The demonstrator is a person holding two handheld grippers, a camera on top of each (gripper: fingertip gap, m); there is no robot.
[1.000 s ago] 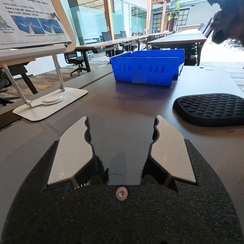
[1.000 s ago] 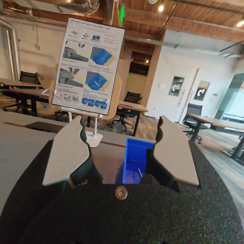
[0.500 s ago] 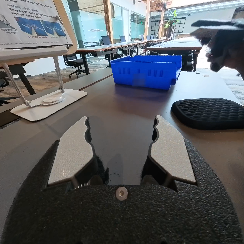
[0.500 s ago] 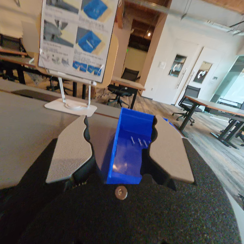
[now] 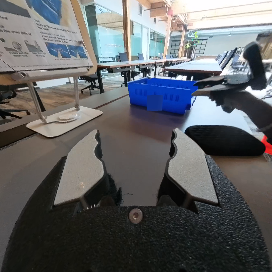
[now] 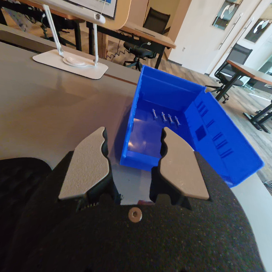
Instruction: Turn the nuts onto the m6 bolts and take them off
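A blue bin point(image 6: 132, 117) stands on the grey table point(image 6: 58, 103). Several silver bolts point(image 6: 165, 117) with nuts on them lie in a row on its floor near the far wall. My right gripper point(image 6: 133, 129) hovers above the bin's near end, open, with nothing between its fingers. It also shows in the left wrist view point(image 5: 195, 88) at the bin's right end, jaws apart. My left gripper point(image 5: 135, 132) rests low over the table in front of the bin point(image 5: 160, 95), open and empty.
A white stand point(image 5: 64, 122) holding an instruction sheet point(image 5: 41, 33) is at the left of the table. A black honeycomb pad point(image 5: 223, 141) lies at the right. A second blue bin point(image 6: 220, 139) adjoins the first. Office desks and chairs stand beyond.
My right gripper has tipped down and moved over the bin, and its jaws have narrowed while staying empty. My left gripper has stayed open and almost still.
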